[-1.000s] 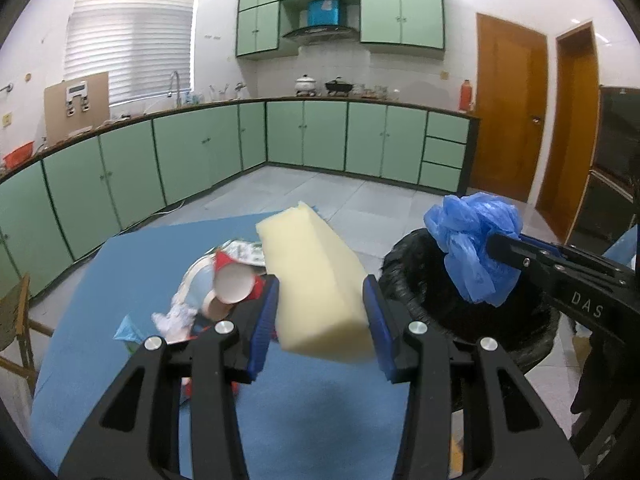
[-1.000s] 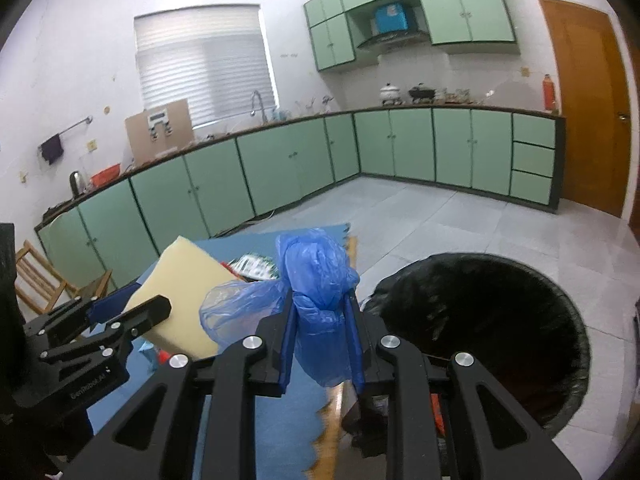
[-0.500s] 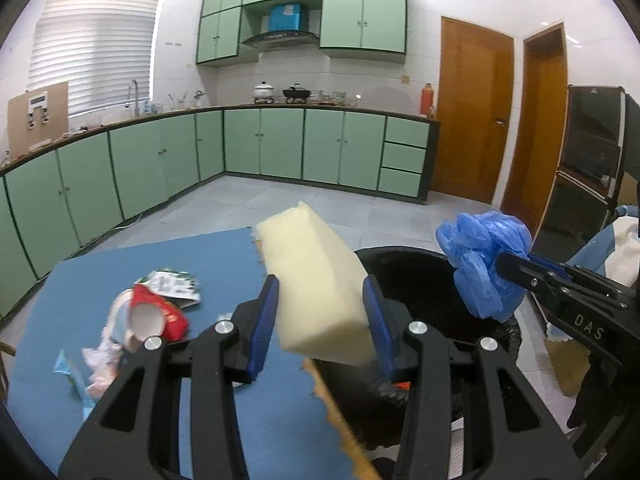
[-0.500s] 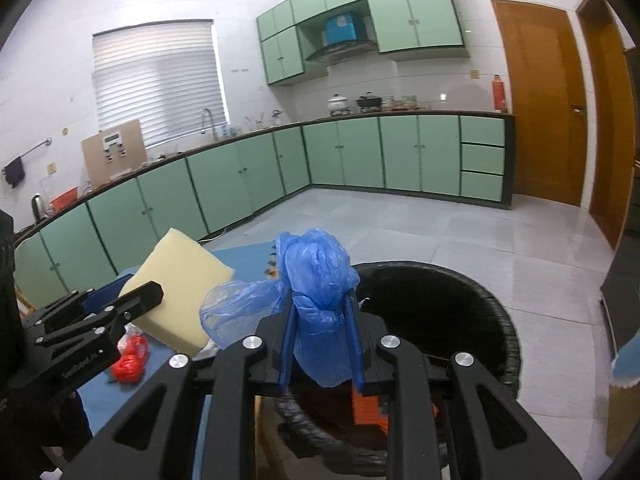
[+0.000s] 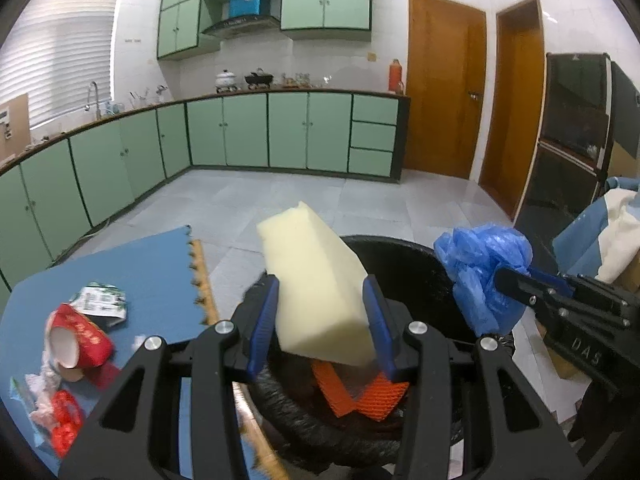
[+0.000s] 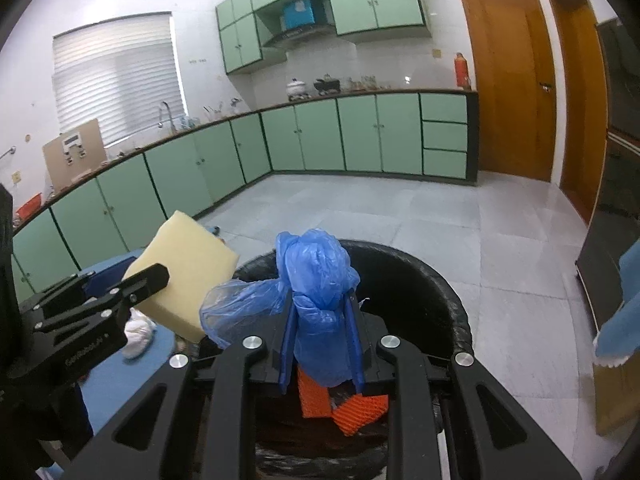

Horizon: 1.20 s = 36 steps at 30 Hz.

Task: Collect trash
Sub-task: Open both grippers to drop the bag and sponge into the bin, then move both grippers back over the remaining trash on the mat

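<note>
Over the black trash bin (image 5: 424, 276), both grippers hang with their loads. On the left, the blue mat (image 5: 152, 264) carries more trash. The left gripper (image 5: 324, 320) has its fingers pinching a yellow foam block (image 5: 316, 280). The right gripper (image 6: 322, 340) has its fingers pinching a blue plastic bag (image 6: 320, 280). Orange netting (image 6: 344, 408) lies inside the bin. A red paper cup (image 5: 78, 340) lies on the mat.

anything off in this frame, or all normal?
Mostly normal. Only oddity: the yellow foam block sits tilted in the left tool, over the black bin. Right tool grips the blue plastic bag cleanly.
</note>
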Each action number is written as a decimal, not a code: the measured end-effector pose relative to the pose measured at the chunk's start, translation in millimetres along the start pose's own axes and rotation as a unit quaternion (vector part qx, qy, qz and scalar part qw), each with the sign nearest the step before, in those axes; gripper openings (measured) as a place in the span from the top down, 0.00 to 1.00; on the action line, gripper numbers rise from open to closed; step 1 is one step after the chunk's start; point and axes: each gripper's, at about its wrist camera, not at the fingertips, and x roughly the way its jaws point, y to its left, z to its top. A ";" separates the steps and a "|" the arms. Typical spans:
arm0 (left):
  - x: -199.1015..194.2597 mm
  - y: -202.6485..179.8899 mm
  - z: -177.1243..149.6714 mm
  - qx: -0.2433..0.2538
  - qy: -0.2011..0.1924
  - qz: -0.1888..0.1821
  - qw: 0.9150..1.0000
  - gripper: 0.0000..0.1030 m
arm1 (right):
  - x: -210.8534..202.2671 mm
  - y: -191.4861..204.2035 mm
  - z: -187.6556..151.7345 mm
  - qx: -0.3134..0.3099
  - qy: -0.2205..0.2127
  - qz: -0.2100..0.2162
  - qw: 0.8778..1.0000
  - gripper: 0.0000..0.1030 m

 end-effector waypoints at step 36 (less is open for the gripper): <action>-72.9 93.1 -20.4 -0.059 -0.005 0.072 0.996 0.15 | -18.4 60.5 -1.7 -0.011 -0.018 0.020 1.000 0.06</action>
